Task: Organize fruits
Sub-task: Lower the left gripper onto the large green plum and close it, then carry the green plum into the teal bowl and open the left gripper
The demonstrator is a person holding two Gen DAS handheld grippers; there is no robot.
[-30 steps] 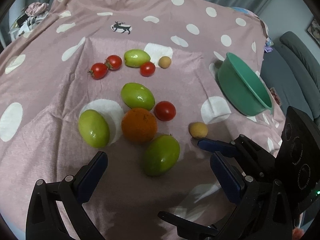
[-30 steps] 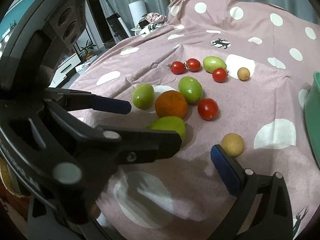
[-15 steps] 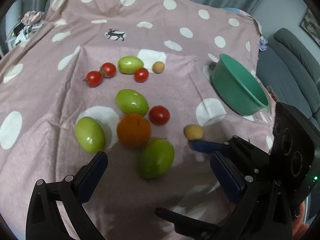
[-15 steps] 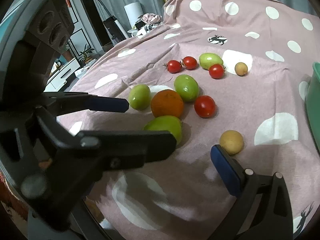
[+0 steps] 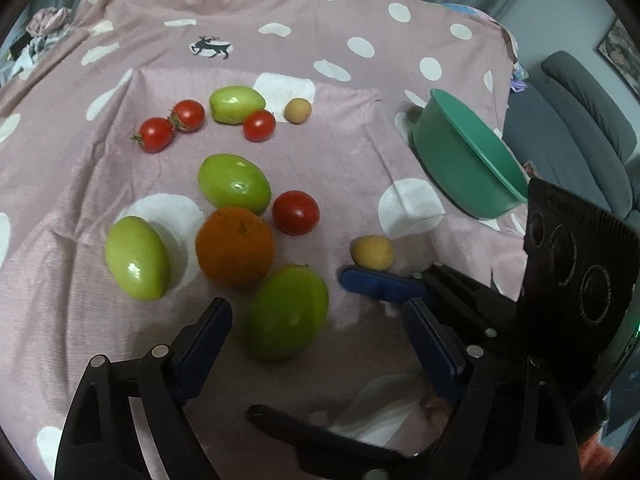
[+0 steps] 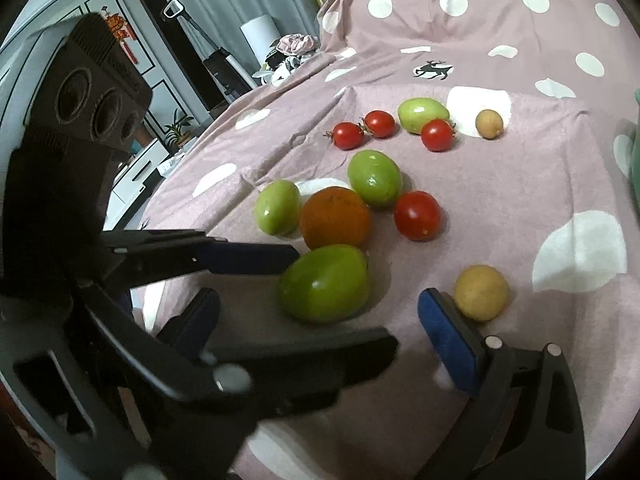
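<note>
Fruits lie on a pink polka-dot cloth (image 5: 360,152). An orange (image 5: 235,245) sits among several green fruits, the nearest one (image 5: 286,312) just ahead of my left gripper (image 5: 320,344), which is open and empty. Several red tomatoes, one of them (image 5: 296,212) right of the orange, and two small tan fruits (image 5: 372,252) lie around. A green bowl (image 5: 464,160) stands at the right. My right gripper (image 6: 320,316) is open and empty, with the nearest green fruit (image 6: 325,282) between its fingers' line and a tan fruit (image 6: 481,293) by its right finger (image 6: 448,332).
The other gripper crosses each view: the right one (image 5: 500,320) at the left view's lower right, the left one (image 6: 120,280) at the right view's left. A grey sofa (image 5: 580,112) stands beyond the bowl. Cabinets and clutter lie past the cloth's far left edge.
Both grippers have moved forward and down toward the fruit cluster; the nearest green fruit now lies close ahead of both. No fruit has moved.
</note>
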